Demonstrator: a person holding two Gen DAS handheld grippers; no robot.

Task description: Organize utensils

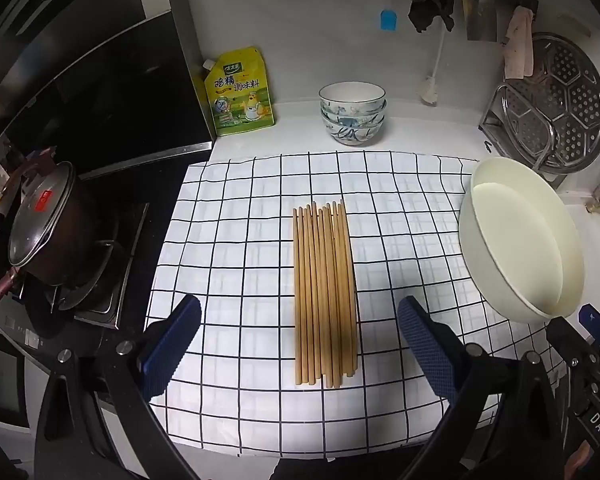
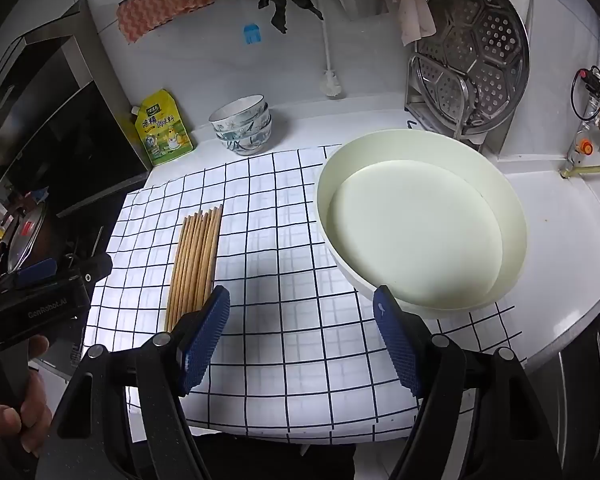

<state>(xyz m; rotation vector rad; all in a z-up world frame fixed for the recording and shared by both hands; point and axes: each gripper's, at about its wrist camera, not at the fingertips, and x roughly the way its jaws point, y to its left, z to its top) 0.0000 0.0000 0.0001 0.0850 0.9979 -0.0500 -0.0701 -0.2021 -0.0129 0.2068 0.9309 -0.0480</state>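
Handling: chopsticks (image 1: 326, 296) light, stiff, smooth wood, likely to roll apart.
Hold: mid-bundle, crosswise.
Tongs: left tongs (image 1: 300, 340) and right tongs (image 2: 302, 340) wide, empty.
Bowl (image 2: 516, 216): right of chopsticks.

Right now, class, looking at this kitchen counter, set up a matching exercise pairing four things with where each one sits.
Things:
1. bundle of wooden chopsticks
2. wide cream round basin
3. stack of blue-patterned china bowls
4. yellow seasoning pouch

Places:
A. against the black panel in the back corner
B. middle of the checked cloth
C. bare counter behind the cloth
D. right edge of the cloth

Pairs: 1-B, 2-D, 3-C, 4-A
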